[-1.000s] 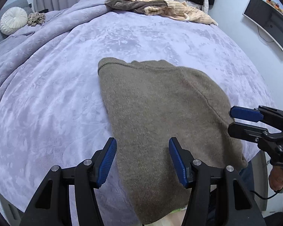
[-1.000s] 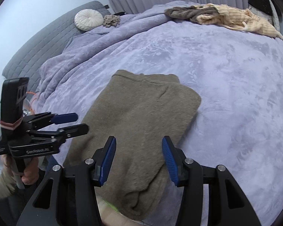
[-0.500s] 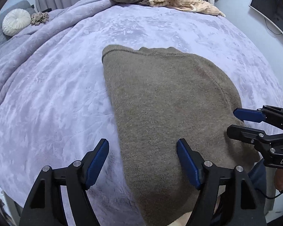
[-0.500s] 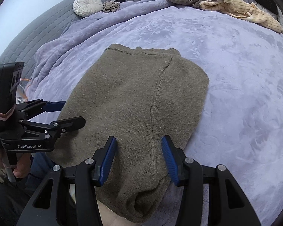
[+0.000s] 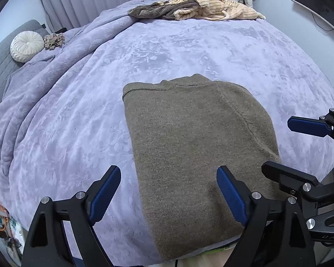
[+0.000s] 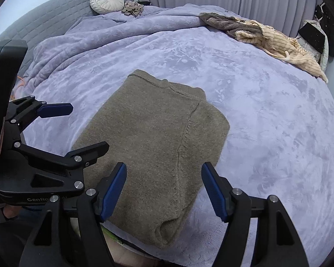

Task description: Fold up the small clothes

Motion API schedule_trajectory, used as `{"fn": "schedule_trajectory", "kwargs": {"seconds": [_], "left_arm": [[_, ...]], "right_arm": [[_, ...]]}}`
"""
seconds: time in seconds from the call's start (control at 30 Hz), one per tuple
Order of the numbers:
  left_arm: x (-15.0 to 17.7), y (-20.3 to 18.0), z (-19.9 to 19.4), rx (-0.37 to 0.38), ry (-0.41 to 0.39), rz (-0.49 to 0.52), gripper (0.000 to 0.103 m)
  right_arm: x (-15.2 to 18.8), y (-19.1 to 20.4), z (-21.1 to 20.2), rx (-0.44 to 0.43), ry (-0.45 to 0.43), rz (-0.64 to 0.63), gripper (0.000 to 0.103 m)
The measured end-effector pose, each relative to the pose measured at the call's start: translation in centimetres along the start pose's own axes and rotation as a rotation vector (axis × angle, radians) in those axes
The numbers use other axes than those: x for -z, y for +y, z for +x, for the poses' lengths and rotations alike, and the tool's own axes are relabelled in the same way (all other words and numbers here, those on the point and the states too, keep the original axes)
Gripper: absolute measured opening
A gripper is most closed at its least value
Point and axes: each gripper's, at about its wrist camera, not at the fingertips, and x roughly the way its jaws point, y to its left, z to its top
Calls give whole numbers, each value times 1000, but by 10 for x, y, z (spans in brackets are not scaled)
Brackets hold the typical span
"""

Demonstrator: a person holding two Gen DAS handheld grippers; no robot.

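Both claws, left [image 5: 168,193] and right [image 6: 164,189], now wider, apparently empty above brown sweater [image 5: 196,146].

light: soft, even, cool, fairly bright | shadows: faint | glare: slight sheen on the bed cover [image 5: 189,51] | focus: sharp, no blur | edges: strong fisheye bulge, black corner vignette

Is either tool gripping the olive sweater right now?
No: in the right wrist view the right tool and the left tool both stand open above the olive sweater, holding nothing.
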Motion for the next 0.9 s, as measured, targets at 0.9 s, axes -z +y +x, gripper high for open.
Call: {"fn": "schedule_trajectory", "kwargs": {"seconds": [0.9], "left_arm": [[-13,16,2,-15,9,-92,89]], "right_arm": [[-11,2,5,40,60,-42,73]]}}
